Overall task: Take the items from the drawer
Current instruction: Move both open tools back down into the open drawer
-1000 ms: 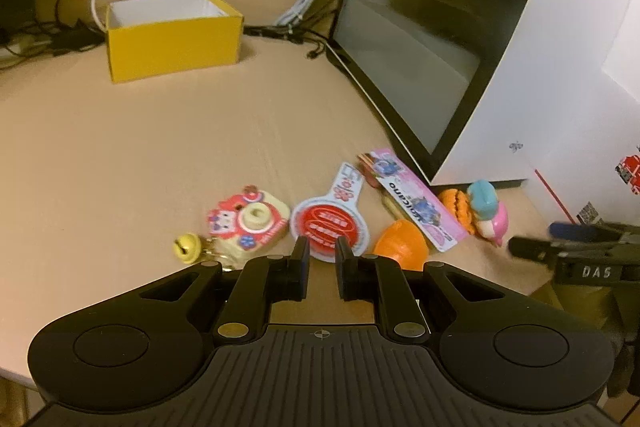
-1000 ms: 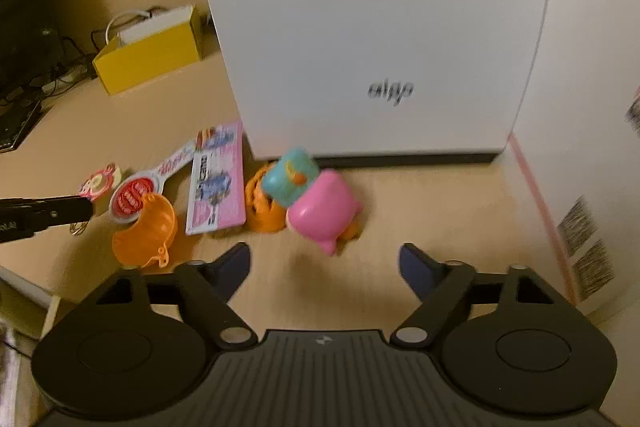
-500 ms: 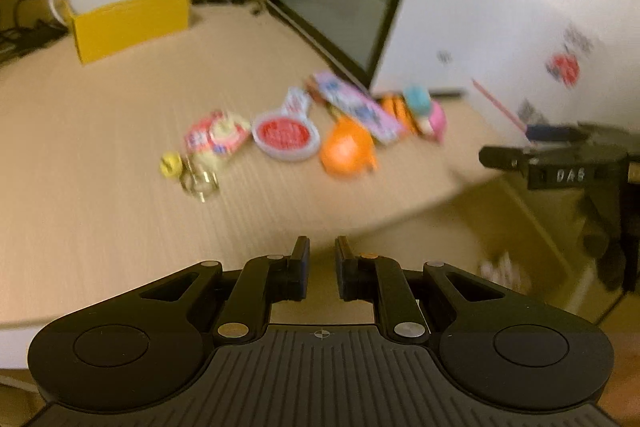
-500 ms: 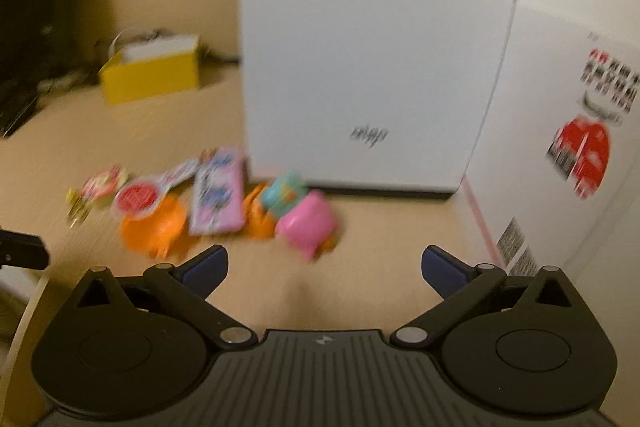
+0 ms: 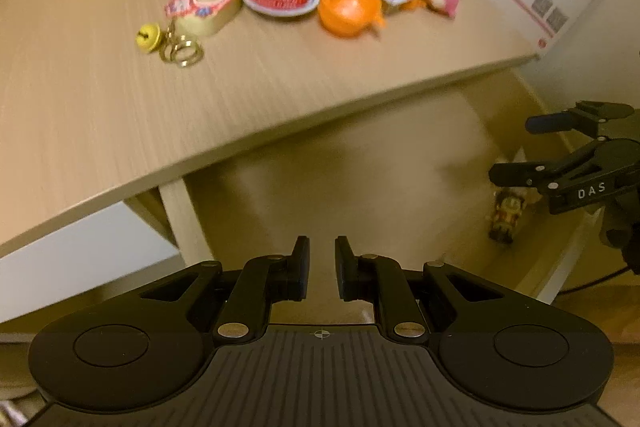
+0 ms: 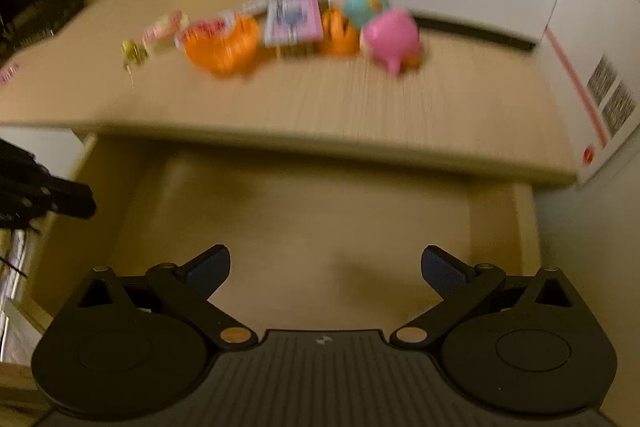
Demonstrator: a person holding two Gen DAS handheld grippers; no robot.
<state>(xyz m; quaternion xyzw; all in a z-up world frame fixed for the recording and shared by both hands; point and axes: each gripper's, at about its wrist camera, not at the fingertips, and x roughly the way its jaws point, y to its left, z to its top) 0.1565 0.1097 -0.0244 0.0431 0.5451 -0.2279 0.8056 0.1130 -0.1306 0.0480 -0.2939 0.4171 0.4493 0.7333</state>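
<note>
Pale wood lines the open drawer [image 5: 360, 163] beneath the counter [image 5: 120, 107], and a small toy figure [image 5: 506, 217] stands at its right side, upright, long axis running toward the counter edge, its details too blurred to make out. Just above it hangs the right hand-held gripper [image 5: 516, 147], jaws spread wide and empty, partly cut off by the frame; the left hand-held gripper [image 5: 322, 267] hovers over the drawer, nearly closed on nothing. On the counter, motion-smeared, lie a camera keychain [image 5: 204, 5], an orange toy [image 5: 350, 9] and a pink toy [image 6: 390, 37].
</note>
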